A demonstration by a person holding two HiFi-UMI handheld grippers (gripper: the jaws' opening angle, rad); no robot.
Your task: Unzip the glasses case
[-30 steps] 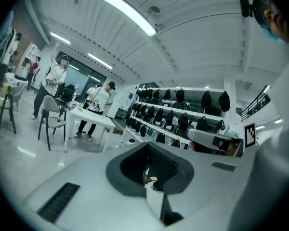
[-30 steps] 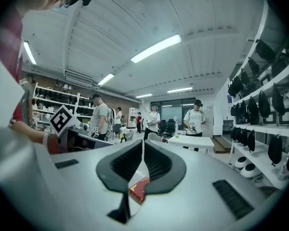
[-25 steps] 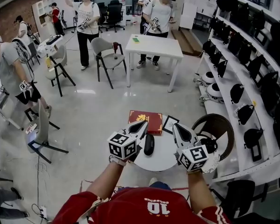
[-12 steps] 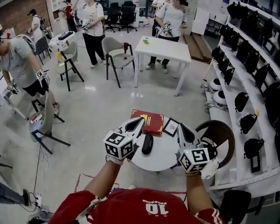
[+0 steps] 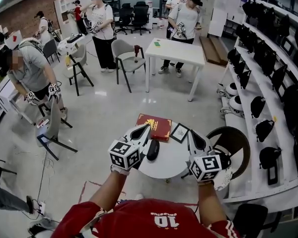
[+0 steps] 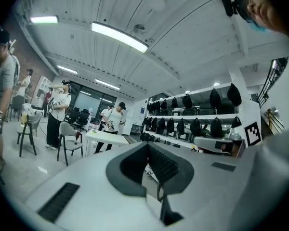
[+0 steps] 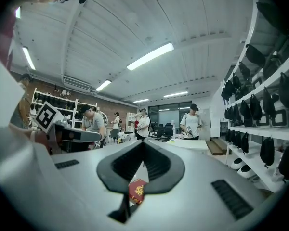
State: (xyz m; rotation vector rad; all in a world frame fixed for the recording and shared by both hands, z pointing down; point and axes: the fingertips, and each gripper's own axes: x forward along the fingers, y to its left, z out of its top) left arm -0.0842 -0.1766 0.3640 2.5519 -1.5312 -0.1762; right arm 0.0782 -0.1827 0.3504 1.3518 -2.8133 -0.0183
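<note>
The black glasses case (image 5: 153, 149) lies closed on the small round white table (image 5: 171, 166), in the head view. My left gripper (image 5: 144, 128) hovers just left of and above the case, level, with its jaws shut and nothing between them. My right gripper (image 5: 193, 135) hangs over the table's right side, apart from the case, also shut and empty. In the left gripper view the left gripper (image 6: 148, 146) shows its pads meeting at the tip. The right gripper (image 7: 143, 142) does the same in the right gripper view.
A red box (image 5: 155, 127) (image 7: 137, 190) and a small framed picture (image 5: 179, 133) lie at the table's far edge. A dark round chair (image 5: 234, 143) stands to the right, below shelves of black bags (image 5: 260, 58). Several people, chairs and a white table (image 5: 176, 51) stand farther off.
Both grippers have drifted a little up and forward over the table, still shut. The head view has swung slightly. The glasses case has not moved.
</note>
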